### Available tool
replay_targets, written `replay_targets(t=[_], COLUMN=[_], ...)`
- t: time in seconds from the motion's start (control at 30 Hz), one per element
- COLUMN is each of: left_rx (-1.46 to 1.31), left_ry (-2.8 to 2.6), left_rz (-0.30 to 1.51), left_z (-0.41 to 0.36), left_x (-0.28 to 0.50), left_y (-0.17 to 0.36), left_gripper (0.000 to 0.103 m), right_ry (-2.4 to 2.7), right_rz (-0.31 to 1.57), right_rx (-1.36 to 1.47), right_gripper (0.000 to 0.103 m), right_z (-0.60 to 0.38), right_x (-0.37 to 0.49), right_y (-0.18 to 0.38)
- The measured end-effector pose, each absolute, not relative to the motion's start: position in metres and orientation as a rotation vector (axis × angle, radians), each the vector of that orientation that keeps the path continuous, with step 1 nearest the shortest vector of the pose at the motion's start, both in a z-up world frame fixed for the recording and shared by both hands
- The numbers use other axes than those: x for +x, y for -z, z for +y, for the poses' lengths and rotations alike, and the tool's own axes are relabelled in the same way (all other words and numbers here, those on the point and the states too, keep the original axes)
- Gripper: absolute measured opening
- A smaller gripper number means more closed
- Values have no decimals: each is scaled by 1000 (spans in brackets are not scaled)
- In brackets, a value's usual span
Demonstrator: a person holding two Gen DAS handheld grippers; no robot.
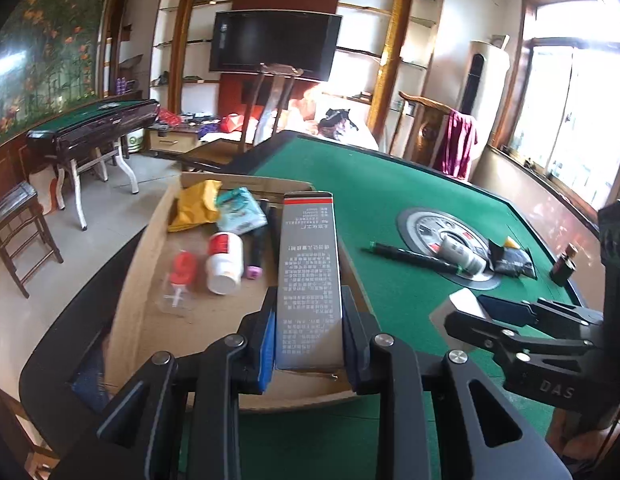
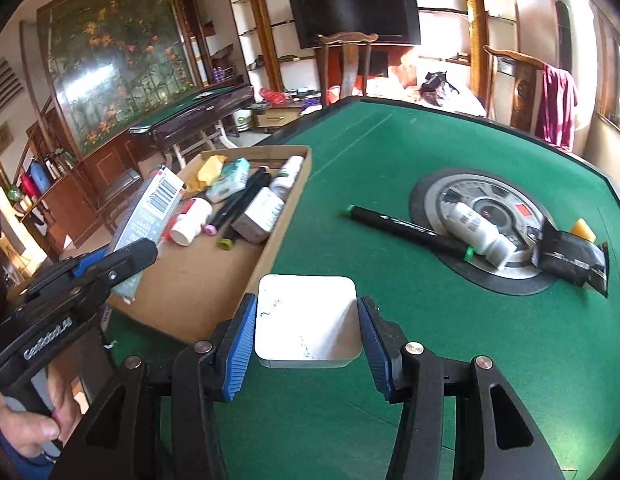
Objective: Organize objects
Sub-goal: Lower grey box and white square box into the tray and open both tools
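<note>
My left gripper (image 1: 308,304) is shut on a long grey carton (image 1: 310,248) with a red stripe at its far end, held over the shallow cardboard box (image 1: 198,320). In the right wrist view the same gripper (image 2: 122,256) and carton (image 2: 150,216) hang at the cardboard box's (image 2: 214,280) left side. My right gripper (image 2: 306,308) is shut on a white square box (image 2: 306,320), blue pads against both its sides, above the green felt by the cardboard box's near corner. In the left wrist view that gripper (image 1: 489,312) shows at the right.
The cardboard box holds a yellow packet (image 2: 212,168), a tissue pack (image 2: 230,180), a white bottle (image 2: 190,220), markers and a brown bottle (image 2: 262,216). On the table's central disc (image 2: 485,200) lie a black marker (image 2: 405,232), a white bottle (image 2: 481,236) and a black pouch (image 2: 569,260). A small dark bottle (image 1: 563,266) stands near the right edge.
</note>
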State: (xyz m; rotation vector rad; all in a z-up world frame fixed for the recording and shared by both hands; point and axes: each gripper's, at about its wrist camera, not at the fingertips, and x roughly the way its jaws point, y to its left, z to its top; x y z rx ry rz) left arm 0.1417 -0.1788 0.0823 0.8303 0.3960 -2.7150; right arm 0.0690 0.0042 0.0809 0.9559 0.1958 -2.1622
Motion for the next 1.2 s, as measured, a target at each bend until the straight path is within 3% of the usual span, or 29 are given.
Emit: replay_targets(t=[0.4,1.2], left_rx=[841,966], left_ry=[2560,2495], left_rz=[499,525], left_z=[-246,-257], left_x=[155,143], left_y=[-62,-30], left_gripper=[26,26], right_ry=[2025,1931], right_rz=[312,383], right_rx=[894,998], right_gripper=[55,55], right_z=[-77,-134], right_x=[91,80], right_y=[-90,-30])
